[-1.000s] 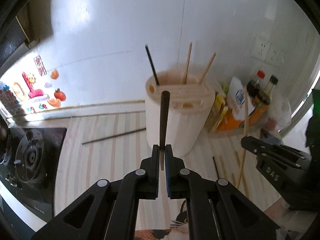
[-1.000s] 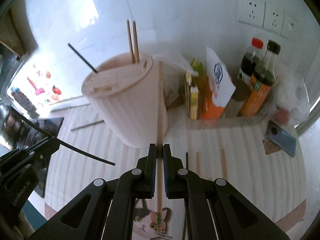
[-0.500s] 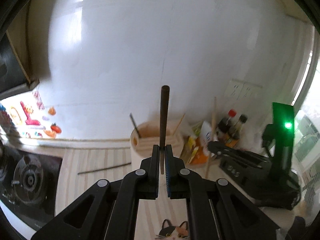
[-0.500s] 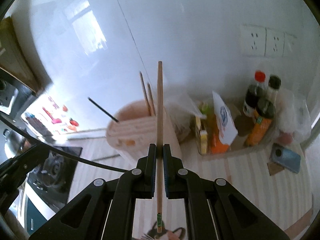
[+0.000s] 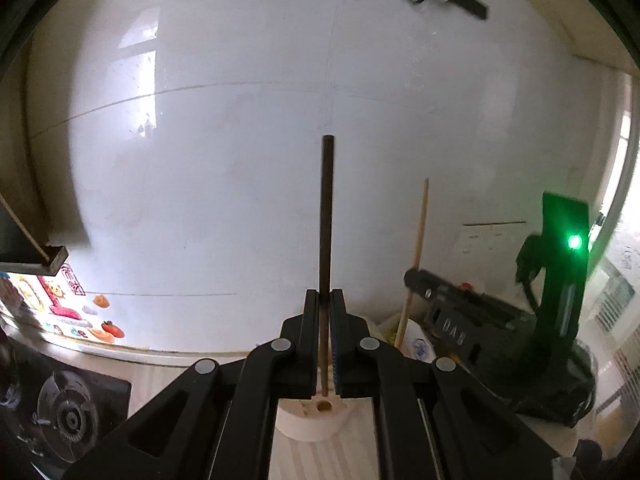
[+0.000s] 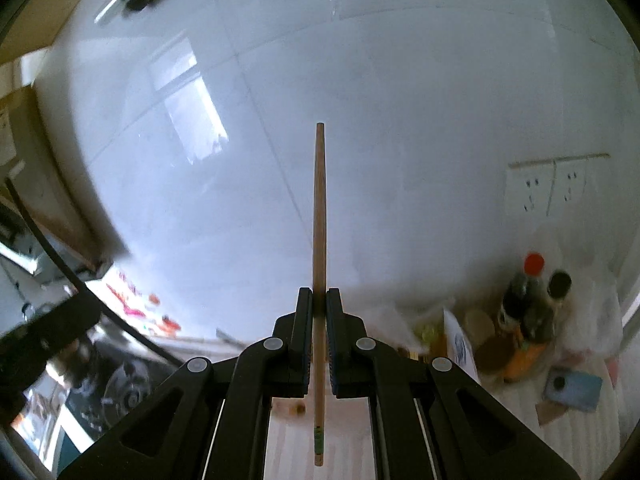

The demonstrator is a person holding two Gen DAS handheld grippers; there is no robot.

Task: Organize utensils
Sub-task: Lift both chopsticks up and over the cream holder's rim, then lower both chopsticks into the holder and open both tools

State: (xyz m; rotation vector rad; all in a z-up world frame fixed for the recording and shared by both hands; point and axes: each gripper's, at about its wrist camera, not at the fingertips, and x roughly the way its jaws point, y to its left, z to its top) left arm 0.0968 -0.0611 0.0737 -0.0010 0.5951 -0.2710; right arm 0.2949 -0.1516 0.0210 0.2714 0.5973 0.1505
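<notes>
I am holding my left gripper point(image 5: 324, 300) clamped on a dark chopstick point(image 5: 326, 216), which is standing upright between the pads, its blunt top rising against the white tiled wall point(image 5: 240, 140) and its lower tip hanging just above the utensil holder point(image 5: 312, 420). The holder is a pale, round tub on the striped countertop point(image 5: 320, 456), and I am looking down onto a small slice of its top, where one round hole point(image 5: 323, 405) is showing almost directly under the chopstick's tip. Most of the holder is hiding behind my gripper's black frame, so I cannot tell what is sitting in its other slots.

I am keeping my right gripper point(image 6: 319, 300) pinched on a wooden chopstick point(image 6: 319, 240), also upright, its thicker lower end with a small green band hanging below the pads. Only a blurred piece of the holder's top is showing behind that chopstick in the right wrist view.

To the right, against the wall, a shallow tray point(image 6: 492, 364) is holding two dark sauce bottles point(image 6: 528, 304), one red-capped and one black-capped, an orange-labelled container and a white packet point(image 6: 460, 344). A blue phone point(image 6: 574, 390) is lying flat on the counter just beside the tray. A gas hob point(image 5: 68, 416) is sitting at the left end of the counter.
</notes>
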